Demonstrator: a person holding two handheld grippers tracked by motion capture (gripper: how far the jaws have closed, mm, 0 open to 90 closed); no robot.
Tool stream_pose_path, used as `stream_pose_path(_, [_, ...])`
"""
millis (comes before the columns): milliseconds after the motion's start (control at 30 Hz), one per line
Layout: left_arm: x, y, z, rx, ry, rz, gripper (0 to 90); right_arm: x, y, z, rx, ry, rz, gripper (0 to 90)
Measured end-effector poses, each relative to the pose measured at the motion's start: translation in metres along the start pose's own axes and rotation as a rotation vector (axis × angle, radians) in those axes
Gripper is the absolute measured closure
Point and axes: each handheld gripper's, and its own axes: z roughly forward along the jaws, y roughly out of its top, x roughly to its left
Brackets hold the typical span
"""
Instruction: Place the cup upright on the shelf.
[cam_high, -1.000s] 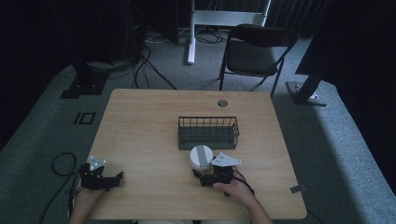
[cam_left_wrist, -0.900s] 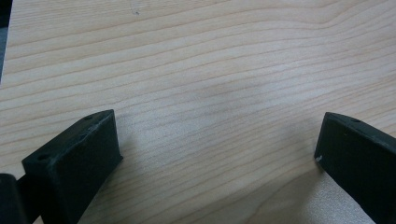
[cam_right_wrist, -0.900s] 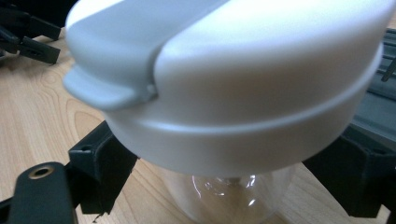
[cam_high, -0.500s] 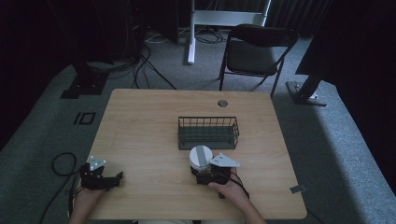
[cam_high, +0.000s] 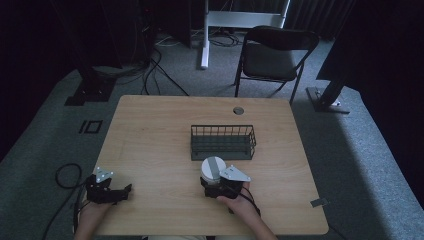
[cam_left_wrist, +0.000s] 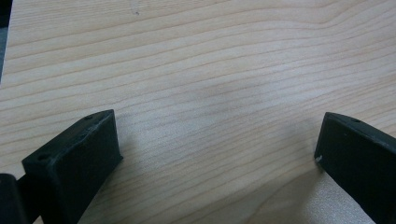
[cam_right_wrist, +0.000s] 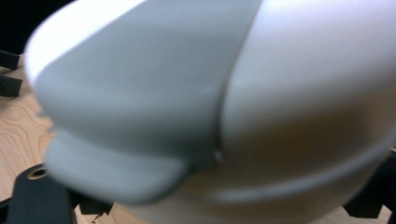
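High view places the right gripper clamped on a white and grey cup, just short of the wire basket, which lies directly ahead with its long axis across the table. Right hand is the nearer one (by a wide margin). Left gripper rests released, jaws apart over bare wood, well away at the near-left corner. No label or writing is readable.

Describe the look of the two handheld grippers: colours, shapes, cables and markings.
Both are black. The left gripper carries a grey three-cornered plate with small dots on top; its blocky, matte fingers show small round holes. The right gripper has a similar plate. A dark cable trails from the left one off the table.
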Motion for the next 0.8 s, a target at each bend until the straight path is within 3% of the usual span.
stream_pose_path(300, [0.0000, 0.0000, 0.0000, 0.000, 0.000, 0.000, 0.2, 0.0028, 0.0016, 0.0008, 0.007, -0.029, -0.027, 16.1])
stream_pose_path(800, [0.0000, 0.0000, 0.0000, 0.000, 0.000, 0.000, 0.2, 0.0049, 0.0073, -0.0028, 0.040, 0.002, -0.047, 17.2])
